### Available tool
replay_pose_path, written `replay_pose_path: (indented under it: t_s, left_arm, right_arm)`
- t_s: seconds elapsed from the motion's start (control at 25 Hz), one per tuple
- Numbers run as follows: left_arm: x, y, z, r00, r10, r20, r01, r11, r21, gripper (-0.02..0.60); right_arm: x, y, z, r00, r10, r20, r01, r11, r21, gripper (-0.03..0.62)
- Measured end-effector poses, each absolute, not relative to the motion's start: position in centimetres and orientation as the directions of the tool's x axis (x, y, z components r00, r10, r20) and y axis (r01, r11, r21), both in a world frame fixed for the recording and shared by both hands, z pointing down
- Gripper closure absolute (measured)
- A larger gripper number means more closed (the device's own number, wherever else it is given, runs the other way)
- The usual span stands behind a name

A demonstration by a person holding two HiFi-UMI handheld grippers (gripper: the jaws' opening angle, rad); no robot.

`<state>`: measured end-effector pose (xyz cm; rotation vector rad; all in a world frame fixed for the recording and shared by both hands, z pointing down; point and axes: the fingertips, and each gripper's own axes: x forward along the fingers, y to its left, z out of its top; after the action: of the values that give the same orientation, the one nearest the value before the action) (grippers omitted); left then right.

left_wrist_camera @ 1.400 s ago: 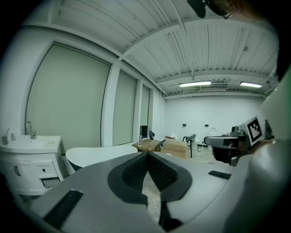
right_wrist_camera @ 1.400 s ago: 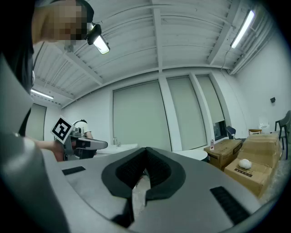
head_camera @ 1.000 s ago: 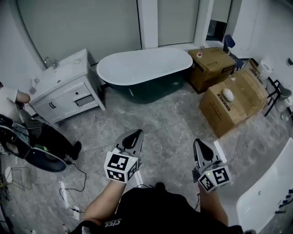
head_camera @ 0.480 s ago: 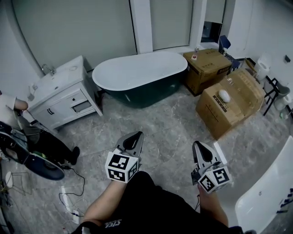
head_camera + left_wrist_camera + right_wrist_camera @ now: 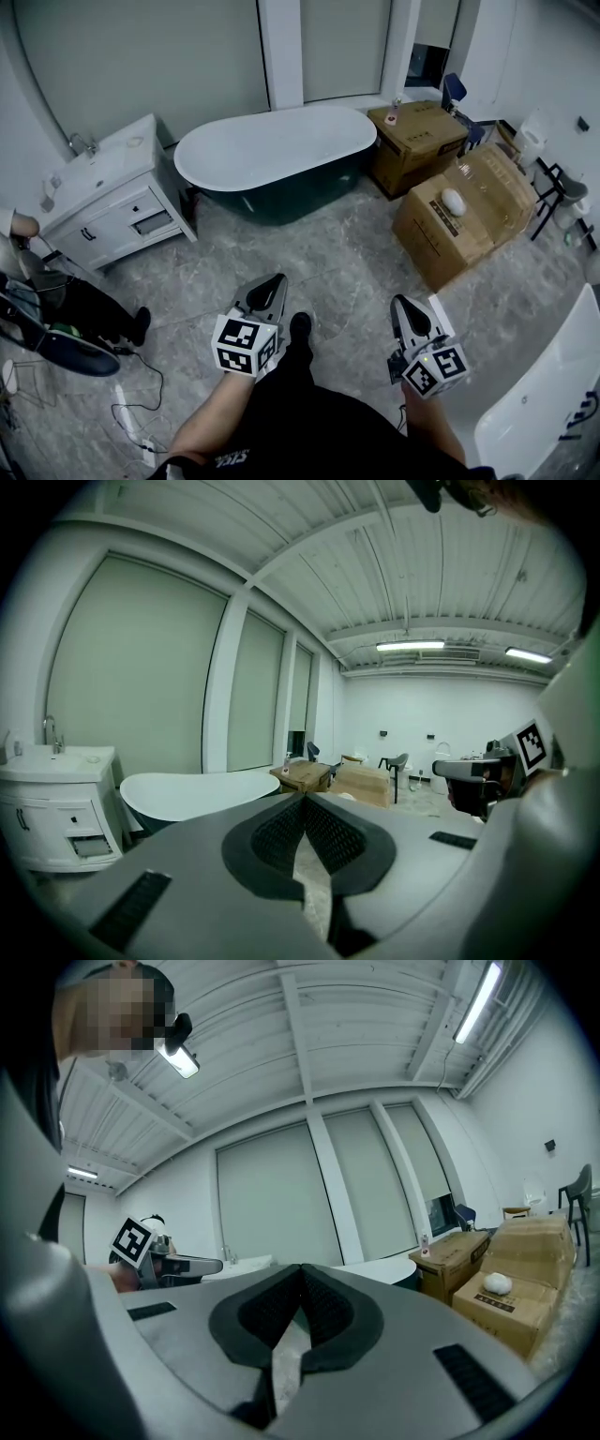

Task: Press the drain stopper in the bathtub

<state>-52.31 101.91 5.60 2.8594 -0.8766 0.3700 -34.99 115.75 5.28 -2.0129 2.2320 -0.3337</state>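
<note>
Your left gripper and right gripper are held side by side above the grey floor, both pointing toward the bathtub. The jaws of each are closed tip to tip and neither has hold of anything. The bathtub stands well apart from both grippers at the floor's far edge, between the vanity and the cardboard boxes. The drain stopper cannot be made out inside the tub in any view.
</note>
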Motion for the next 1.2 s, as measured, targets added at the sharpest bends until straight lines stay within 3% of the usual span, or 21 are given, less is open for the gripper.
replay_pose_path:
  t_s: [0.4, 0.8, 1.2]
  left_arm:
    - [-47.7, 85.5, 6.9, 0.819, -0.51, 0.262, -0.545, -0.835, 0.078, 0.568]
    - [-42.9, 68.6, 4.8, 0.856, -0.459, 0.239, -0.485, -0.872, 0.064, 0.568]
    - [-42.6, 62.8, 5.7, 0.846, -0.482, 0.228, -0.516, -0.847, 0.123, 0.568]
  right_arm:
    - [-30.8, 100.1, 6.8, -0.096, -0.987, 0.128, -0.961, 0.058, -0.271, 0.58]
    - [-30.4, 81.0, 4.9, -0.169, -0.976, 0.139, -0.963, 0.133, -0.234, 0.58]
    - [-28.2, 76.0, 5.8, -0.136, -0.969, 0.206, -0.968, 0.086, -0.237, 0.58]
